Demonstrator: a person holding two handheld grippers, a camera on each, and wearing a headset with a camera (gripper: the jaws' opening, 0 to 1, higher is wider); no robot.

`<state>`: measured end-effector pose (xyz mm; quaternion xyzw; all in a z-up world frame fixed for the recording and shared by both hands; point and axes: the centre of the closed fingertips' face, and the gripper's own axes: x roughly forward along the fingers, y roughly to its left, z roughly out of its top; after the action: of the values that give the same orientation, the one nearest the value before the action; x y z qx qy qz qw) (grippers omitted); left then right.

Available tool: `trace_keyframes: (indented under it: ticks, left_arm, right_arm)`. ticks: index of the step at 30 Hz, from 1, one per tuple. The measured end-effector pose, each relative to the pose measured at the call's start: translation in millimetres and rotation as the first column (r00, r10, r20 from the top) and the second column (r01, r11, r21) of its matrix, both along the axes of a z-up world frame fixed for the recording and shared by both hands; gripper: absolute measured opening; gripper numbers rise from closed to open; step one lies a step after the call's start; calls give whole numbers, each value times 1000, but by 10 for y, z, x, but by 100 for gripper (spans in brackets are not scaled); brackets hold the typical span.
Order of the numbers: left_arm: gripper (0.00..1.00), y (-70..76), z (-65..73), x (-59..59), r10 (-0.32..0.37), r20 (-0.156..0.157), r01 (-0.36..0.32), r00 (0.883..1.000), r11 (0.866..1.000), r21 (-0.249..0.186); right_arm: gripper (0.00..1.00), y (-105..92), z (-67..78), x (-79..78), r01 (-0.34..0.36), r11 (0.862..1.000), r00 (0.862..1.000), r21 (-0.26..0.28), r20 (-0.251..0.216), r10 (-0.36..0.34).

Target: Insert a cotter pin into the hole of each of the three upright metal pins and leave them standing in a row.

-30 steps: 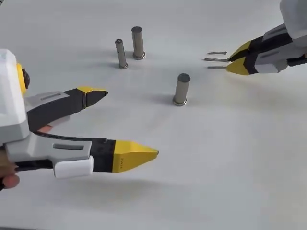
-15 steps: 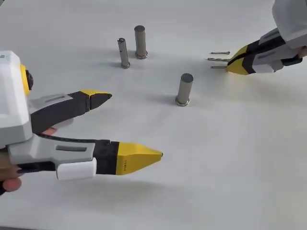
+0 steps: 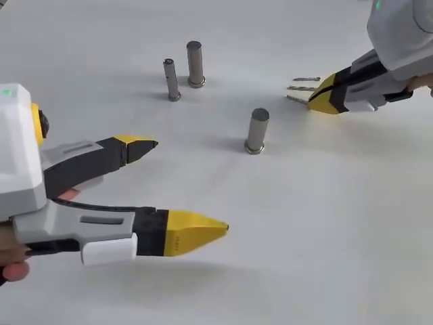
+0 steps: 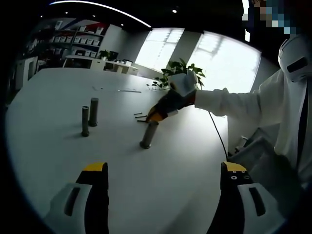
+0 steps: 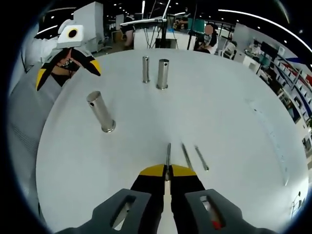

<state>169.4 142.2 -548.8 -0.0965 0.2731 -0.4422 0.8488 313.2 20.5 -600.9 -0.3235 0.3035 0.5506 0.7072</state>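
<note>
metal pin [image 3: 256,131] upright near right hand-held gripper [image 3: 312,102]

White table [image 3: 325,223]: metal pins [image 3: 256,131], seemingly cotter pins [image 3: 301,89]

Bright, flat light over a white bench

In the head view the bench [image 3: 325,223] is evenly lit and almost washed out, and each metal pin [image 3: 256,131] throws only a faint, soft shadow to its left. In the left gripper view the big windows [image 4: 214,56] blow out to white while the foreground falls dim. Both gripper views bend strongly toward their edges
</note>
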Motion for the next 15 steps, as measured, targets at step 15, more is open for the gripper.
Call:
trace_keyframes:
  ticks: [15]
  left_arm:
    - [98, 88, 47, 8, 38, 13, -38, 999, 999, 7]
  right_arm:
    - [0, -108, 342, -142, 18, 997, 996, 77, 80, -25]
